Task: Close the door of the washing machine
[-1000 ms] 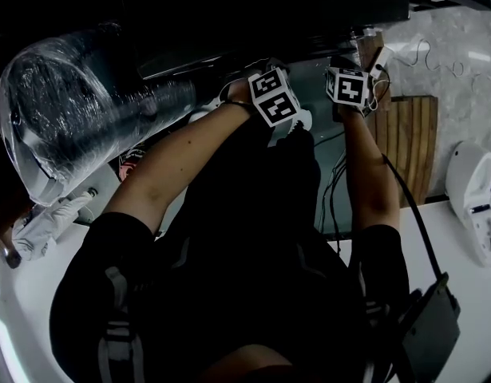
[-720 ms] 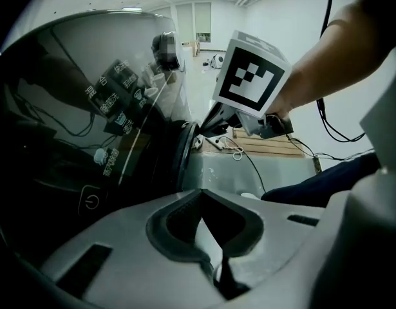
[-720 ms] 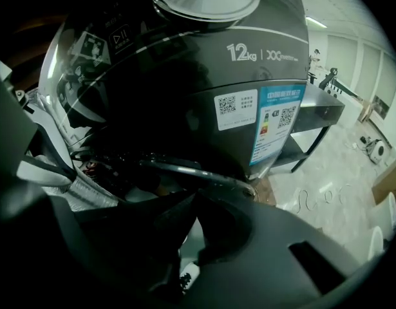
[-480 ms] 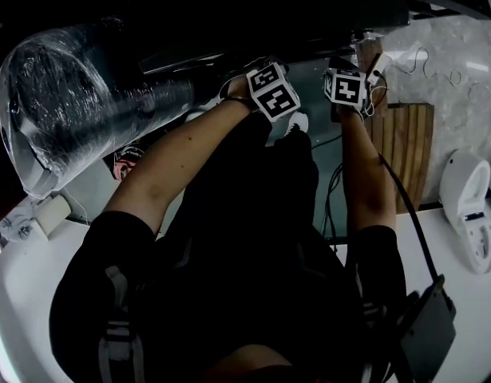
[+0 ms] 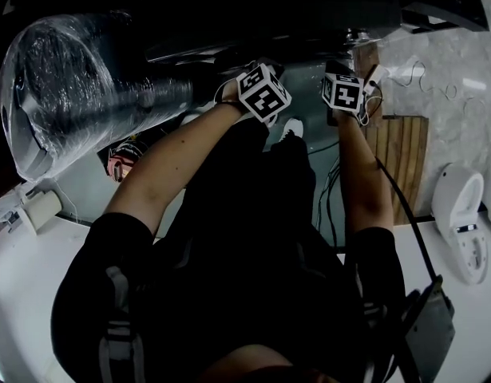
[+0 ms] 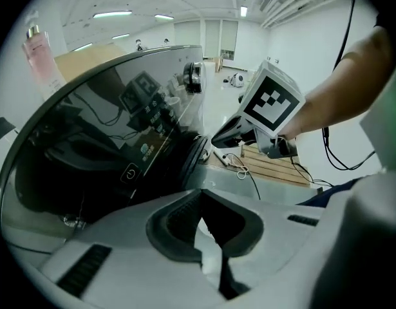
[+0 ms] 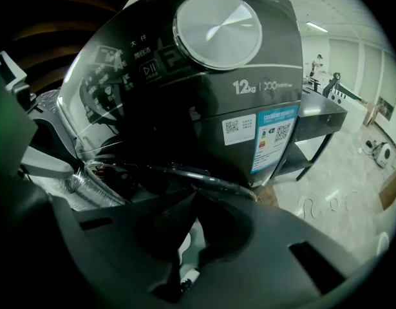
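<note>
Marble floor [image 5: 457, 62] and a wooden pallet [image 5: 405, 154] frame the head view, where a person reaches both arms toward a dark washing machine [image 5: 269, 22]. Its door [image 5: 65, 94], a glass bowl wrapped in plastic film, stands swung open well to the left of the left gripper [image 5: 261, 90]. The right gripper [image 5: 343, 88] is level with the left one, just to its right. Neither touches the door.

From the left gripper view, the jaws are pressed together with nothing between them. Ahead and to their left runs the machine's glossy control panel [image 6: 133, 153]. The right gripper's marker cube [image 6: 270, 105] sits ahead to the right, and a pink bottle [image 6: 40, 53] stands far up-left.

From the right gripper view, the jaws likewise meet on nothing. Just beyond their tips curves a dark rim [image 7: 210, 177]; whether it belongs to the door or the drum opening cannot be told. Above it are the dial [image 7: 217, 21] and energy label [image 7: 275, 132].

Judged from here, closed jaws pushing on slick film could skid off the bowl. A weak push could leave the latch uncaught, and loose film might catch in the opening.
</note>
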{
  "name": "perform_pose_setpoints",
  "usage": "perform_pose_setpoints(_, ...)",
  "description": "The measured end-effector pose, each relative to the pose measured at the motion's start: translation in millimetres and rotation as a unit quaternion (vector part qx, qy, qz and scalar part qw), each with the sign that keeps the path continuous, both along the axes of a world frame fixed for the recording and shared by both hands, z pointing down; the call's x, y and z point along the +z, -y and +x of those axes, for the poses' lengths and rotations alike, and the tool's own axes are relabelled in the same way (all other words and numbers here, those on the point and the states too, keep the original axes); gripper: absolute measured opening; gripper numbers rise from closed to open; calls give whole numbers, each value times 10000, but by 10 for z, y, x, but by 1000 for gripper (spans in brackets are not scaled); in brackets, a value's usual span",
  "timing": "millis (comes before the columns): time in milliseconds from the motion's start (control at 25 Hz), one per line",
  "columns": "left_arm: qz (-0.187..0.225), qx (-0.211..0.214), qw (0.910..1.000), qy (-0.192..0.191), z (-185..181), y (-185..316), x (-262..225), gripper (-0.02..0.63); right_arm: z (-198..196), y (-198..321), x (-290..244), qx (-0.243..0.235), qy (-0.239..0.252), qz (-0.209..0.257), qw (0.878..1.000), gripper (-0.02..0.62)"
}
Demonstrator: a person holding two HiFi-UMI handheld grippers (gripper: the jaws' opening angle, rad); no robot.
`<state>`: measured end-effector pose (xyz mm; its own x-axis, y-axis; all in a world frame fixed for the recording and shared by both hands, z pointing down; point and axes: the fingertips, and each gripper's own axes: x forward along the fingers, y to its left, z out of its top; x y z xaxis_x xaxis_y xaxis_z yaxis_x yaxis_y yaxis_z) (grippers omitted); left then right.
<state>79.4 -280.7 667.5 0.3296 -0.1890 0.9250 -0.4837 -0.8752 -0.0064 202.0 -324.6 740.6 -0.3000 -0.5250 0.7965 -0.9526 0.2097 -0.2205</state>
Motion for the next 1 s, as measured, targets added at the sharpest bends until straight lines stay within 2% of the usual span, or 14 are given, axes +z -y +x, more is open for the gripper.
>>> perform_pose_setpoints(200, 80, -364, 9993, -66, -9, -2, -87, 3, 21, -78, -158, -170, 47, 44, 9998, 6)
perform_pose_setpoints(360, 175, -797, 9961, -327, -21, 57, -255, 3, 47, -119, -322, -245, 118, 147, 9995, 6)
perform_pose_setpoints(440, 312, -970, 9931, -573, -10, 79, -385, 3, 48, -121, -471, -249, 228, 287, 9990, 6)
perform_pose_setpoints(600, 472, -1354, 9846, -998, -31, 57, -629, 3, 42, -122, -851, -520, 143, 659, 9964, 6)
perform_pose_setpoints(760, 667, -1657, 9748, -1338, -123, 43, -979, 3, 109, -61, -1294, -553, 211, 997, 9933, 6)
perform_pose_setpoints(880, 856, -1891, 9646, -1625, -216, 57, -1291, 3, 198, -19, -1599, -532, 209, 1054, 9928, 6)
perform_pose_setpoints(1000, 1113, -2118, 9533, -1842, -401, 83, -1620, 3, 176, -12, -1942, -506, 431, 1183, 9908, 6)
